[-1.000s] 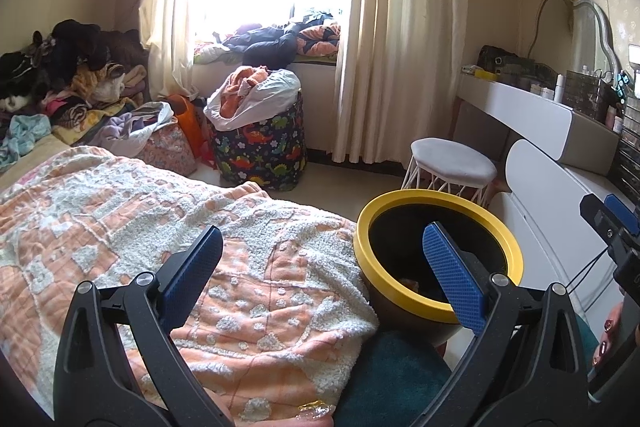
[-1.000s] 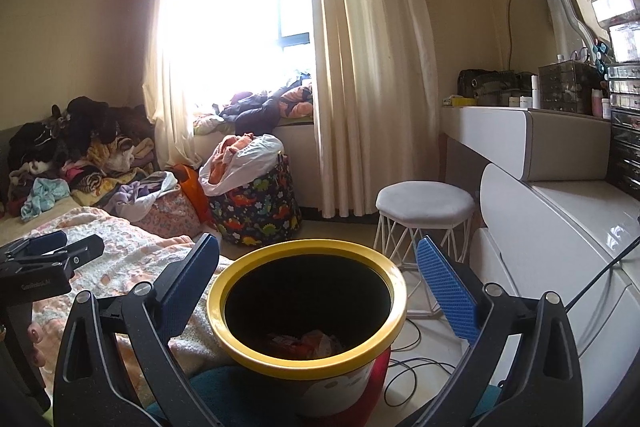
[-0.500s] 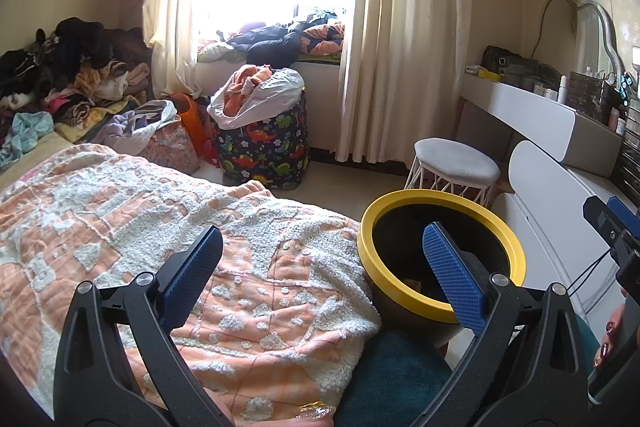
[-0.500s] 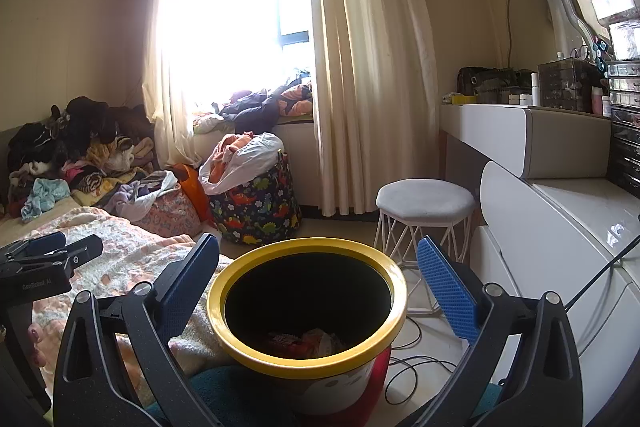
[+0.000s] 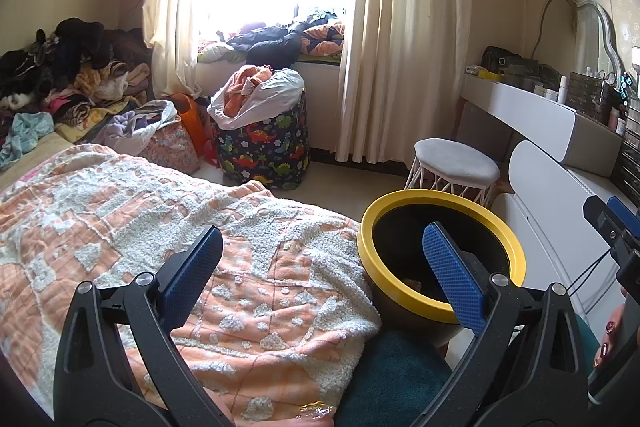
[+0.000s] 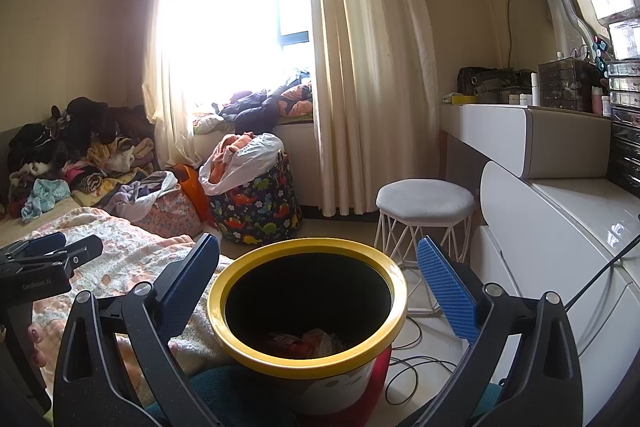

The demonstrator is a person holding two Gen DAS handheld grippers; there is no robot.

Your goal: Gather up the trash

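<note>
Little separates this moment from a second ago: the left wrist view has drifted slightly, so the yellow-rimmed trash bin (image 5: pixel 440 259) sits a touch further right and the blanket (image 5: pixel 160 219) fills a little more of the near left, while the right wrist view is practically unchanged. The left gripper (image 5: pixel 320 267) hangs released and empty, its two blue pads spread wide, one over the blanket and one across the bin's mouth. The right gripper (image 6: pixel 318 281) is likewise spread apart and holds nothing, its fingers flanking the bin's rim on either side without touching it. There is one trash bin, standing on the floor just beside the bed's right edge, with a few crumpled wrappers (image 6: pixel 304 341) lying in its bottom. One small clear wrapper (image 5: pixel 314 409) lies on the blanket's near edge. One round white stool (image 6: pixel 424 203) stands just beyond the bin, one dinosaur-print laundry bag (image 6: pixel 256 207) sits under the window at the far side, and one dressing table (image 6: pixel 528 139) runs along the right wall. A heap of clothes (image 5: pixel 60 75) covers the far left.
</note>
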